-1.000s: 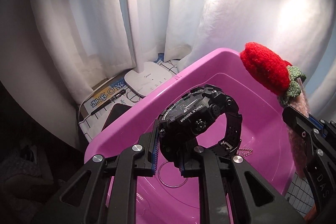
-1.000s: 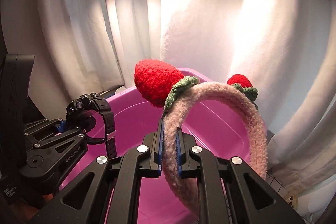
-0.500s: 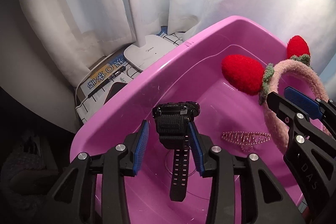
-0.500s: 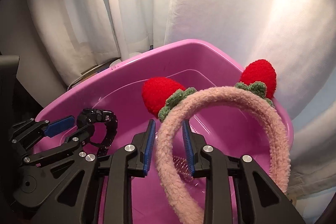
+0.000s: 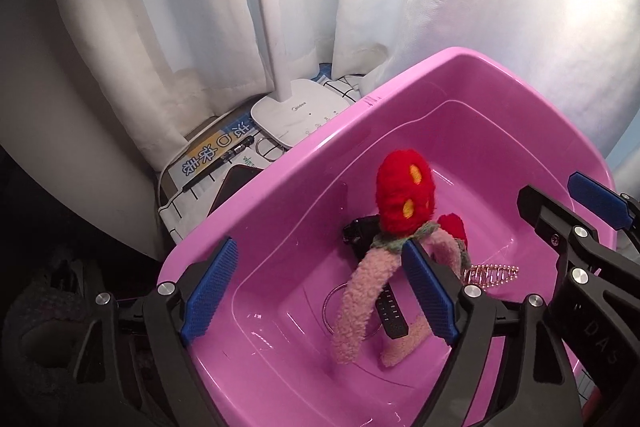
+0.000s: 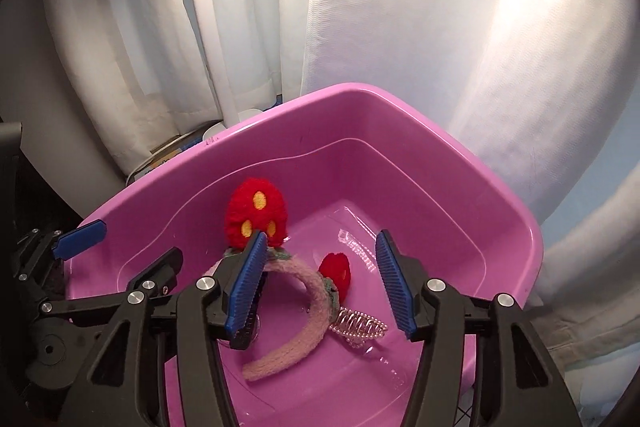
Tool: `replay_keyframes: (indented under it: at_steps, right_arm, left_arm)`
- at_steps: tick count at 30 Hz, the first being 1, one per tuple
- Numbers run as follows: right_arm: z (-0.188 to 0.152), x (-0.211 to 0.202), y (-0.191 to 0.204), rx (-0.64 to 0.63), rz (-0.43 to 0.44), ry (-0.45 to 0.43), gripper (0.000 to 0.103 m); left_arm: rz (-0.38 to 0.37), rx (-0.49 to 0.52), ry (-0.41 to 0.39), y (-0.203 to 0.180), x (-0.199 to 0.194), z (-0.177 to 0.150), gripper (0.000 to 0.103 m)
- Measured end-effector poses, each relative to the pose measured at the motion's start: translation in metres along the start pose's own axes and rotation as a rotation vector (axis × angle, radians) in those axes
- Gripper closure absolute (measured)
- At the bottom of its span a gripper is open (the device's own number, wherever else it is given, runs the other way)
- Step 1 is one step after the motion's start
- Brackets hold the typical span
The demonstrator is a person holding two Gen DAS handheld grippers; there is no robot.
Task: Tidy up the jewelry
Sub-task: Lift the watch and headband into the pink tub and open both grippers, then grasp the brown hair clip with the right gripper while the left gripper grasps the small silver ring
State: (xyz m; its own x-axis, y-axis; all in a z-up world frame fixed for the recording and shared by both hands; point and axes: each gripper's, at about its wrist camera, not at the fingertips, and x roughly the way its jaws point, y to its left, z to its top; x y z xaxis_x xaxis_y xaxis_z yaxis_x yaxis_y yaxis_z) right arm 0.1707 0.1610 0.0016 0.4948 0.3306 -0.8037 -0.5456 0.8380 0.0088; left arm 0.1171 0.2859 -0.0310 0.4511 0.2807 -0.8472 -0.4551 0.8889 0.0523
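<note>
Strawberry headband (image 5: 362,291) lies in the pink tub (image 5: 500,75), across a black watch (image 5: 390,315), white curtains behind. Left wrist view: left gripper (image 5: 320,291) spread wide, jaws just opened, nothing pinched; lamp base (image 5: 300,115) and pen (image 5: 218,169) beside the tub (hidden rightward). Right wrist view: right gripper (image 6: 322,283) likewise parted, empty; pearl hair clip (image 6: 360,325) touches the headband.

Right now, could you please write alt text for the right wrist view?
A pink fuzzy headband with red strawberries lies in a pink tub beside a pearl hair clip, released. The right gripper hangs open above it.
</note>
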Motion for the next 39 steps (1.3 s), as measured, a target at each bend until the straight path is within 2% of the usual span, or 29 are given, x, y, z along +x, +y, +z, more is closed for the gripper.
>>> replay_keyframes:
  at_steps: [4, 9, 16, 22, 26, 30, 35, 39]
  right_arm:
    - [-0.008, -0.009, -0.007, 0.037, -0.003, -0.009, 0.049]
    - [-0.025, -0.024, -0.016, 0.091, -0.012, -0.031, 0.047]
    - [-0.065, -0.071, -0.042, 0.169, -0.024, -0.094, 0.047]
    - [-0.124, -0.119, -0.101, 0.298, -0.100, -0.126, 0.044]
    - [-0.171, -0.147, -0.143, 0.384, -0.206, -0.115, 0.044]
    - [-0.221, -0.163, -0.181, 0.496, -0.276, -0.079, 0.044]
    - [-0.272, -0.154, -0.203, 0.583, -0.308, -0.011, 0.044]
    - [-0.300, -0.130, -0.203, 0.608, -0.294, 0.046, 0.044]
  left_arm:
    - [0.014, 0.003, -0.020, -0.001, -0.010, -0.005, 0.009]
    - [0.000, -0.001, -0.030, -0.003, -0.022, -0.016, 0.008]
    - [-0.116, -0.045, -0.041, -0.009, -0.049, -0.028, 0.007]
    - [-0.201, 0.004, -0.075, -0.042, -0.078, -0.043, 0.007]
    - [-0.274, 0.065, -0.081, -0.076, -0.094, -0.056, 0.007]
    - [-0.374, 0.154, -0.075, -0.116, -0.110, -0.076, 0.007]
    - [-0.488, 0.271, -0.035, -0.166, -0.115, -0.112, 0.007]
    - [-0.512, 0.390, -0.026, -0.203, -0.112, -0.145, 0.007]
